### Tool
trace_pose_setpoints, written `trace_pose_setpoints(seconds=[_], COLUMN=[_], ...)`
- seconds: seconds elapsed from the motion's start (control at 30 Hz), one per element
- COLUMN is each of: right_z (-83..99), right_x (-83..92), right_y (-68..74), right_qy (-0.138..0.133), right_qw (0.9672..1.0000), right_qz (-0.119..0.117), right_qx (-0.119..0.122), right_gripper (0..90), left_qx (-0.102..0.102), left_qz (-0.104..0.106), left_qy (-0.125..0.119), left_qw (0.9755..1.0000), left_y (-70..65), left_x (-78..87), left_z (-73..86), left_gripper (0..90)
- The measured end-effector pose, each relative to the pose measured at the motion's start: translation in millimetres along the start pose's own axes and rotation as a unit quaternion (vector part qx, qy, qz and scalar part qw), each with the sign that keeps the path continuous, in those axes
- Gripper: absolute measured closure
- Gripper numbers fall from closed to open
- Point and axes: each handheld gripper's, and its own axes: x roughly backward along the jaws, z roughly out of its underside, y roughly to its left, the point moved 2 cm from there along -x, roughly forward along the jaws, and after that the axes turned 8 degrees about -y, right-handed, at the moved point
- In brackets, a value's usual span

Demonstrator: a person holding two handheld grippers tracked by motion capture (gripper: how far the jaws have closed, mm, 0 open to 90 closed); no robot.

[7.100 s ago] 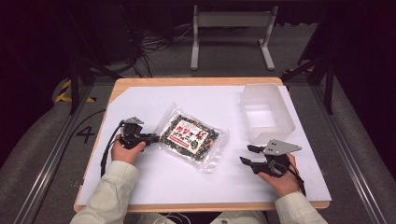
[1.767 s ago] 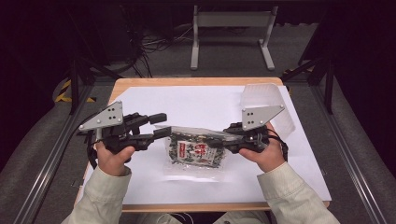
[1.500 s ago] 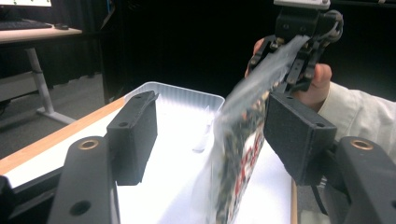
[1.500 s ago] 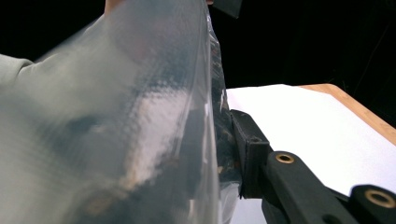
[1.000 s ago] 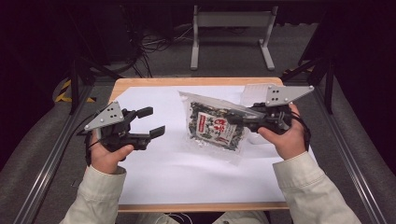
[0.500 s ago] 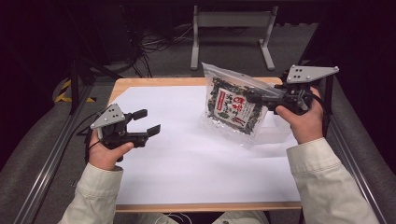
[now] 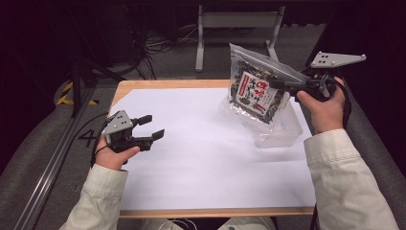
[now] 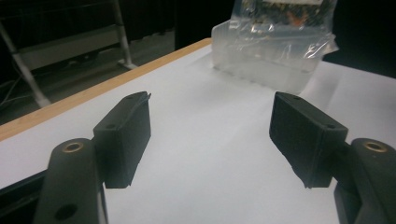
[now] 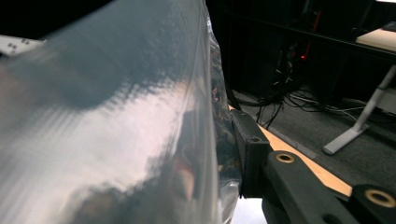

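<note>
Snack bag held aloft over clear plastic container.
Right gripper (image 7: 280, 85) clamps the snack bag (image 7: 256, 91) by its edge, above the clear plastic container (image 7: 282, 132). Left gripper (image 7: 152, 127), jaws just narrowing with nothing between them, hovers low over the counter (image 7: 191, 158).

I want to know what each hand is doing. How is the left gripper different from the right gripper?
The left gripper has open jaws with nothing between them, and they have just been closing a little; the right gripper is shut on the snack bag. The left gripper sits low over the white sheet; the right gripper is raised, with the snack bag hanging above the clear container. Both have black jaws and a grey plate on top.
</note>
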Motion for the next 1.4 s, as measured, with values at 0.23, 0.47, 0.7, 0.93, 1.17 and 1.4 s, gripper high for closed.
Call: trace_pose_setpoints(seconds=[0.23, 0.47, 0.7, 0.93, 1.17, 1.4], right_z=[-2.2, -1.7, 0.8, 5.5, 10.0, 17.8], right_x=[0.6, 2.0, 7.7, 14.4, 18.4, 17.6], right_y=[-17.8, -31.0, -44.5, -52.5, -56.2, -59.6], right_qy=[0.003, 0.005, 0.003, 0.008, 0.018, 0.027], right_qw=[0.9996, 0.9986, 0.9968, 0.9953, 0.9941, 0.9929], right_qz=[0.029, 0.052, 0.08, 0.096, 0.106, 0.114], right_qx=[-0.003, -0.002, -0.006, -0.012, -0.017, -0.021], right_gripper=[75.6, 75.6, 75.7, 75.7, 75.6, 75.6], left_qx=[0.021, 0.016, 0.019, 0.022, 0.046, 0.043], left_qz=[0.002, -0.007, -0.009, -0.003, 0.001, 0.002], left_qy=[0.012, 0.019, 0.018, 0.02, 0.034, 0.035], left_qw=[0.9997, 0.9997, 0.9996, 0.9995, 0.9984, 0.9985], left_y=[8.0, 12.6, 15.1, 14.8, 16.5, 17.1], left_x=[-3.1, -4.0, -4.1, -4.5, -4.6, -4.3], left_z=[11.6, 18.3, 21.3, 21.5, 22.9, 23.2], left_gripper=[27.8, 26.7, 25.8, 24.9, 25.1, 24.5])
